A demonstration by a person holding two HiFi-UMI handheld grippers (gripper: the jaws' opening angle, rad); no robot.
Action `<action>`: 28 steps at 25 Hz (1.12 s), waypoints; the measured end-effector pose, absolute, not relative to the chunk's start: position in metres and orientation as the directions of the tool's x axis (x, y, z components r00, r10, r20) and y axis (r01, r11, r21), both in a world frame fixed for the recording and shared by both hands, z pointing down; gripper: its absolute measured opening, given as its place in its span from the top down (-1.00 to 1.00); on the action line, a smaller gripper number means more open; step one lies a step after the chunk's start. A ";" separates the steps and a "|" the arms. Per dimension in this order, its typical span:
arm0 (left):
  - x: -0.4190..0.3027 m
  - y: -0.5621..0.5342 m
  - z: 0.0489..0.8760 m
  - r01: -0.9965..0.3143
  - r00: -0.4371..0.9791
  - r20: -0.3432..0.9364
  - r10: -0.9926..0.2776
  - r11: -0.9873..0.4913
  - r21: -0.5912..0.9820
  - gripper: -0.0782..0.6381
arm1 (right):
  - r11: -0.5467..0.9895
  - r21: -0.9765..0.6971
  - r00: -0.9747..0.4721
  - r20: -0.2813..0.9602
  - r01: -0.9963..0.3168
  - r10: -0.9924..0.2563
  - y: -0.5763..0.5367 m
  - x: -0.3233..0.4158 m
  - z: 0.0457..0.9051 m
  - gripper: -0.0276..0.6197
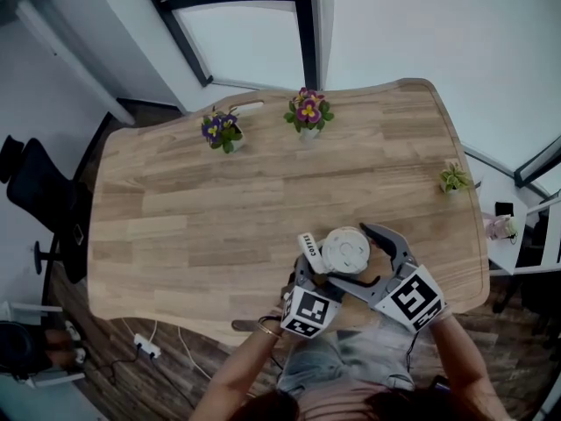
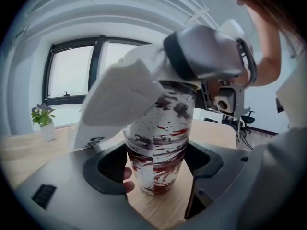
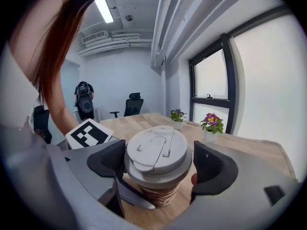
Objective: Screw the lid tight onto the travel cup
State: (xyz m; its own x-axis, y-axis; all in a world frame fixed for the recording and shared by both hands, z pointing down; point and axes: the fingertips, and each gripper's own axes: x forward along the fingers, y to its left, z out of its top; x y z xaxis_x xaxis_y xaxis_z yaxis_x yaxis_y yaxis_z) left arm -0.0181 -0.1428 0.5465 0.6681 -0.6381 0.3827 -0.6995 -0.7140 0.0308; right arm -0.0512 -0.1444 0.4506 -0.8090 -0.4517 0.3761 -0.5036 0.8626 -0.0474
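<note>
Near the worktop's [image 1: 219, 209] front edge, the left claw [image 2: 157, 164] clamps the body of the one travel cup [image 2: 158, 128] while the right claw [image 3: 160, 162] closes round its single lid [image 3: 158, 152]. A skewed start could cross the thread, and a hard twist might spin the glossy cup in its grip. Three potted plants [image 1: 221, 130] stand well apart.
</note>
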 end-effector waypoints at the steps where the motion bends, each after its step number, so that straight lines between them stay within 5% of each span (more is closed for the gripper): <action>1: -0.017 -0.141 0.547 -0.667 0.694 0.387 -0.607 -0.744 0.031 -0.20 | 0.875 -0.049 -0.817 0.388 -0.481 -0.427 -0.144 -0.051 0.450 -0.32; 8: -0.011 -0.132 0.549 -0.472 0.806 0.420 -0.418 -0.881 0.030 -0.21 | 0.949 -0.091 -0.857 0.462 -0.302 -0.228 -0.136 -0.050 0.450 -0.32; 18: -0.015 -0.142 0.547 -0.666 0.693 0.397 -0.602 -0.745 0.034 -0.20 | 0.764 -0.079 -0.740 0.327 -0.641 -0.587 -0.148 -0.044 0.447 -0.32; 28: -0.010 -0.134 0.550 -0.475 0.794 0.447 -0.412 -0.879 0.034 -0.20 | 0.882 -0.088 -0.834 0.382 -0.462 -0.398 -0.133 -0.037 0.449 -0.32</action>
